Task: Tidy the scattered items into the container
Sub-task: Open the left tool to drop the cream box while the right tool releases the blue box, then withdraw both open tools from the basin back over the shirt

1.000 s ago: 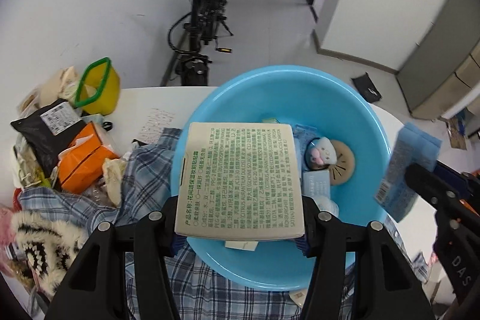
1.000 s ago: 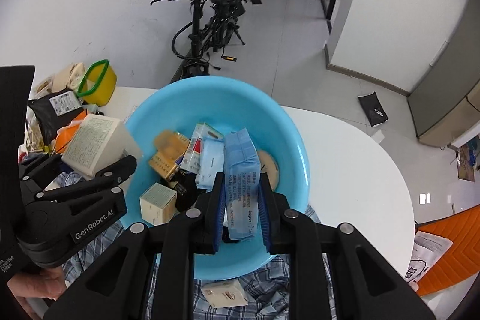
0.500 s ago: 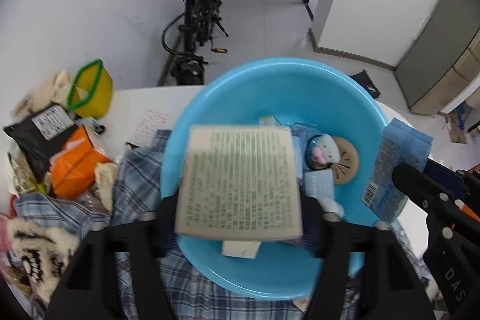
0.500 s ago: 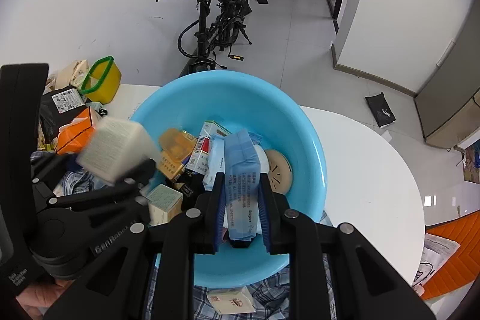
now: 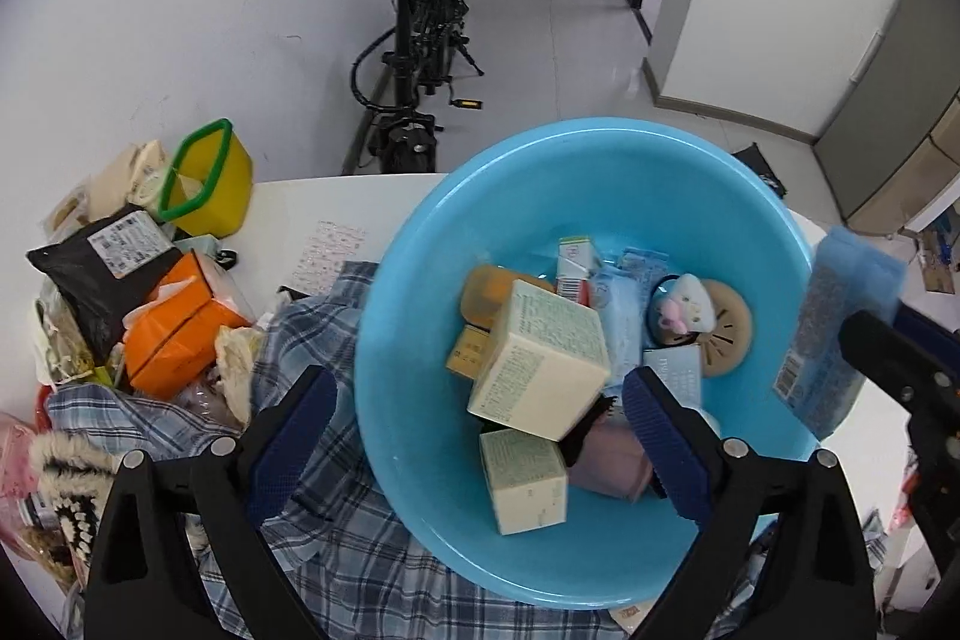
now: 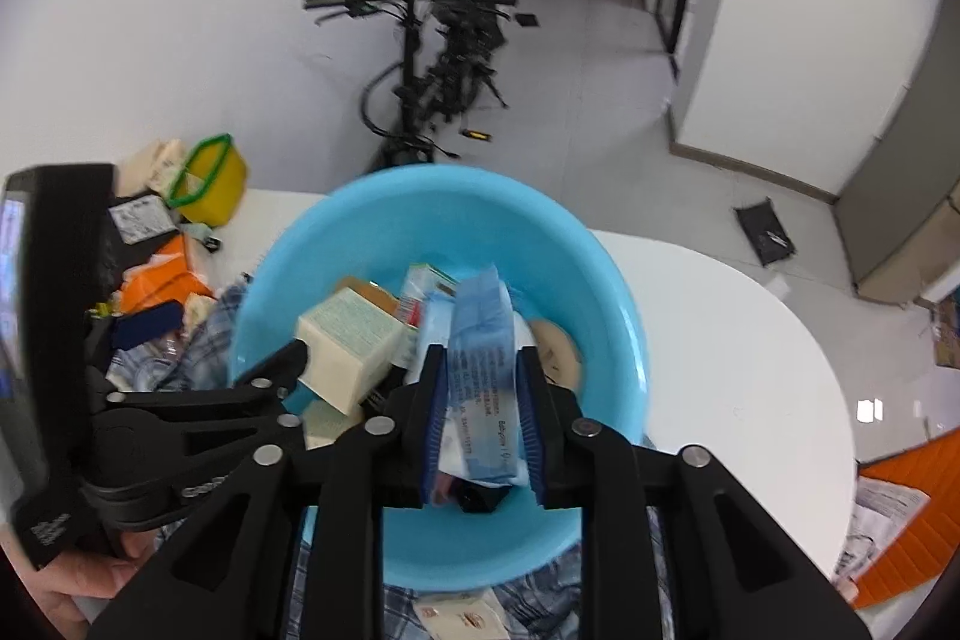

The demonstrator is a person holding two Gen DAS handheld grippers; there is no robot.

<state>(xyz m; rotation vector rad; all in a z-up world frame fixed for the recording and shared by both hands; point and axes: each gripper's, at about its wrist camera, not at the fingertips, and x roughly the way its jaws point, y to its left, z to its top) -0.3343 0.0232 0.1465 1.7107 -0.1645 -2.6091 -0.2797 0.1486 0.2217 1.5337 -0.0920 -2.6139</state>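
The basin [image 5: 420, 280] holds many items, a cream box [image 5: 540, 364] on top. Left gripper [image 5: 474, 436]: jaws spread, empty. Right gripper [image 6: 483, 418] pinches a blue pack [image 6: 483, 340] over the basin, not yet released. Left-side clutter [image 5: 174, 334] remains; roughly half done.

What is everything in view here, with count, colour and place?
basin: one, light blue, on the plaid cloth.
cream box: one, cream with green print, tilted on the pile in the basin.
smaller cream box: one, near side of the basin.
blue packet: one, over the basin.
plaid cloth: one, blue and white, under the basin.
orange pack: one, left pile.
yellow tub: one, green rim, far left.
bicycle: one, black, by the wall.
table: one, white.
left gripper: black, open, over the basin.
right gripper: black, shut on the blue packet.
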